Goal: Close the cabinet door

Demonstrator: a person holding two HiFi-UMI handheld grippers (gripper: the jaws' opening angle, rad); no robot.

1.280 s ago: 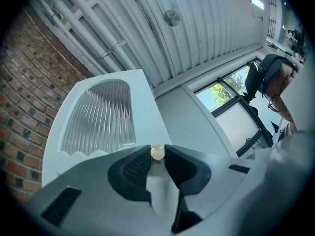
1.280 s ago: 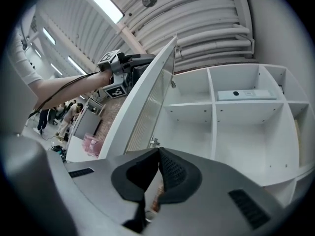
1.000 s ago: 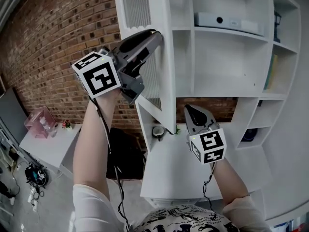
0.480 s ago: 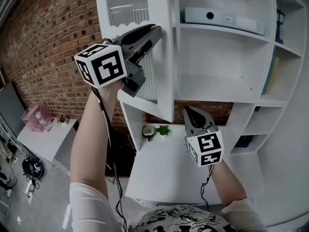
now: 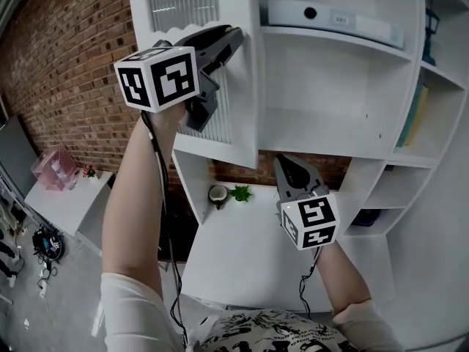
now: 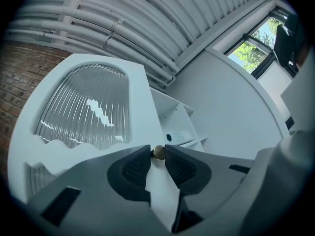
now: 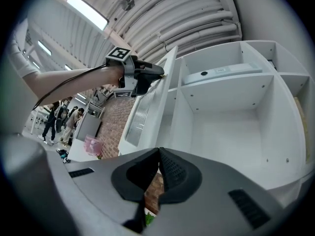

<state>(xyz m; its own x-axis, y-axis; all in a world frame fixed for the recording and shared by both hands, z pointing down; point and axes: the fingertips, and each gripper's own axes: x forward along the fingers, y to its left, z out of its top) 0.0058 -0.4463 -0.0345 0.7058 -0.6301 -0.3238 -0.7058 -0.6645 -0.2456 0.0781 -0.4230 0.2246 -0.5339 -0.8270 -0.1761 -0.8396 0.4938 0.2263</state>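
I work 2 grippers. My left gripper (image 5: 237,39) pinches the 1 small brass knob (image 6: 158,152) of the 1 ribbed-glass cabinet door (image 5: 245,101), which stands ajar at the left edge of the white shelves (image 5: 330,79). My right gripper (image 5: 292,169), lower down, has its jaws pressed together, seemingly on nothing.

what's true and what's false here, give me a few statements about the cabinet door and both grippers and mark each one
1. The left gripper is clamped on the small knob of the cabinet door. True.
2. The cabinet door is fully shut. False: it stands swung out from the shelves.
3. The right gripper holds the plant. False: its jaws are together with nothing between them, and the plant stands on the desk below.
4. The door has a ribbed glass panel. True.
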